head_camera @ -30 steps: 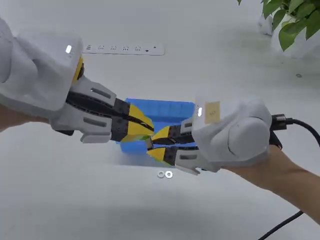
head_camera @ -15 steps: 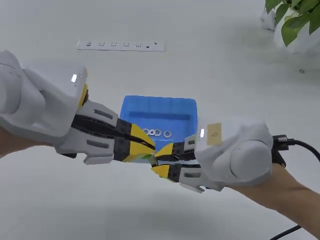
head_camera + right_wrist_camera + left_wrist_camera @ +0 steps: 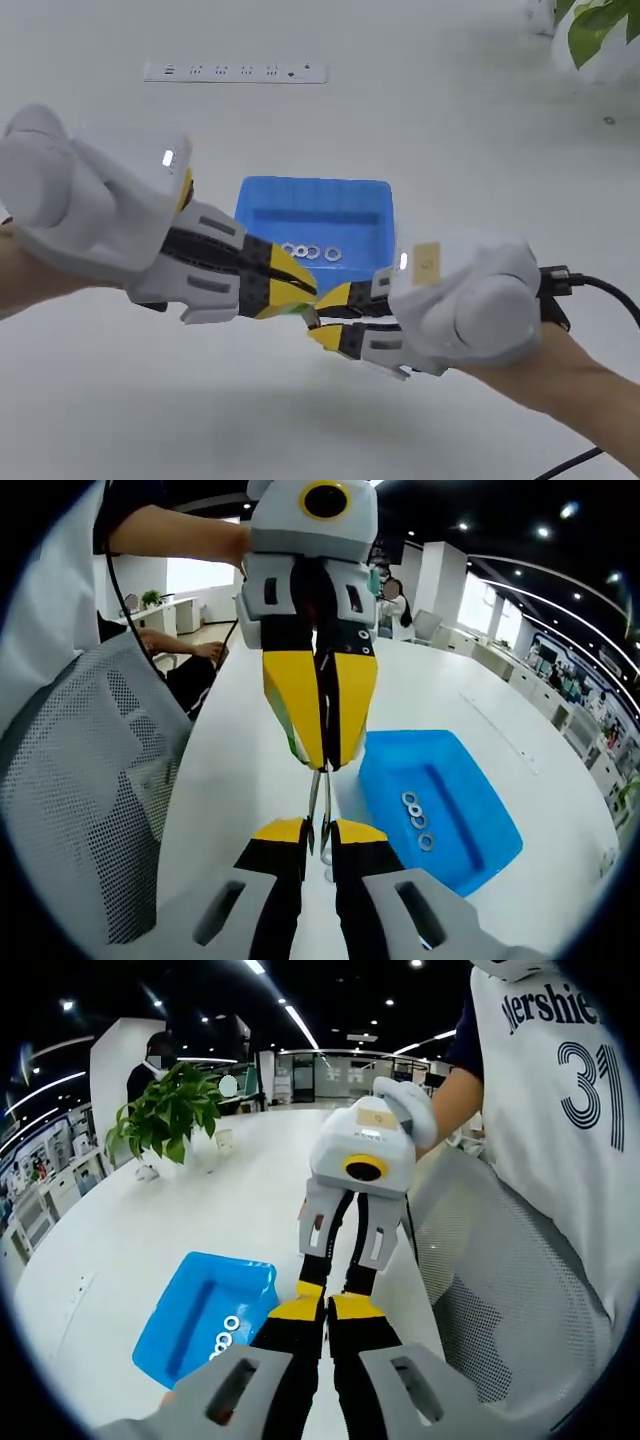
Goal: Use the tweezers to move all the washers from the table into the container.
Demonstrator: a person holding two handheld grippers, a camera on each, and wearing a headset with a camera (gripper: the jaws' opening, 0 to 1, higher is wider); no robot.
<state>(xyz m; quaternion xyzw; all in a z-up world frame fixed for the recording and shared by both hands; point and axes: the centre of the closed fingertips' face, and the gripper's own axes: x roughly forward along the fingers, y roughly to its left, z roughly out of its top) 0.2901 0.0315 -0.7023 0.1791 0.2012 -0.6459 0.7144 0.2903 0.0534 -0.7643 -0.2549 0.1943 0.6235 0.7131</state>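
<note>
A blue container (image 3: 330, 205) lies on the white table, with several washers (image 3: 310, 252) in a row inside it. My two grippers meet tip to tip just in front of its near edge. The left gripper (image 3: 305, 293) comes in from the left with its yellow jaws shut. The right gripper (image 3: 318, 322) comes in from the right. In the right gripper view, thin metal tweezers (image 3: 318, 805) run from the left gripper (image 3: 320, 760) into my right gripper (image 3: 320, 832), and both are closed on them. The container (image 3: 470, 830) and its washers (image 3: 415, 820) lie to the right there.
A white power strip (image 3: 235, 72) lies at the table's far side, and a potted plant (image 3: 600, 30) stands at the far right. A black cable (image 3: 600, 285) trails from the right gripper. A mesh chair (image 3: 480, 1260) stands beside the table.
Both grippers have drawn back from over the container toward me, uncovering the washers inside. The two loose washers on the table are now hidden under the right gripper.
</note>
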